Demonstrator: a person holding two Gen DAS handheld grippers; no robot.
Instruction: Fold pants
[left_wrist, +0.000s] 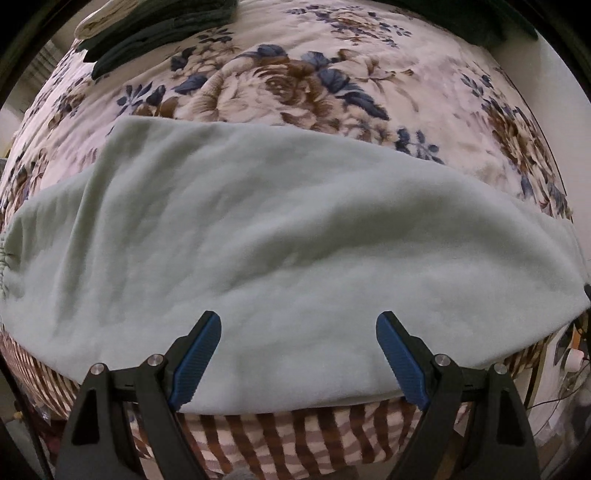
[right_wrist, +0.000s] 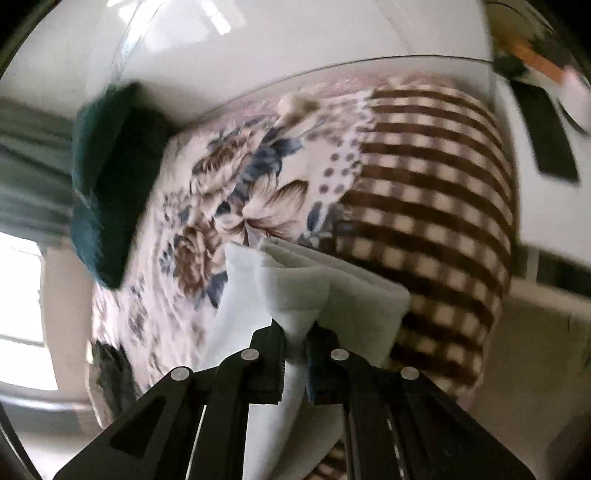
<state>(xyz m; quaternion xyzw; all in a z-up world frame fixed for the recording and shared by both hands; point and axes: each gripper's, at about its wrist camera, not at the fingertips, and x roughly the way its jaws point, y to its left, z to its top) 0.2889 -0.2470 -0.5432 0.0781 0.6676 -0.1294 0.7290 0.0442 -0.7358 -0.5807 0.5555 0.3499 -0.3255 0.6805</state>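
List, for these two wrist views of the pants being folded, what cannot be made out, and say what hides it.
- Left wrist view: the pale green fleece pants run off the left edge, so their full length is unseen.
- Right wrist view: motion blur smears the floral blanket; the black right gripper hides the pinched fabric's edge.
- Dark green folded cloth: cut off by the top edge.

pants (left_wrist: 280, 236): left and right ends cut off by frame edge in left wrist view
pants in right wrist view (right_wrist: 325, 288): pinched part hidden between right tongs (right_wrist: 295, 354), blurred
dark green fabric (right_wrist: 107, 184): motion-blurred, kind unclear
top-right clutter (right_wrist: 535, 66): smeared, unidentifiable
bed (left_wrist: 295, 81): far corners cropped
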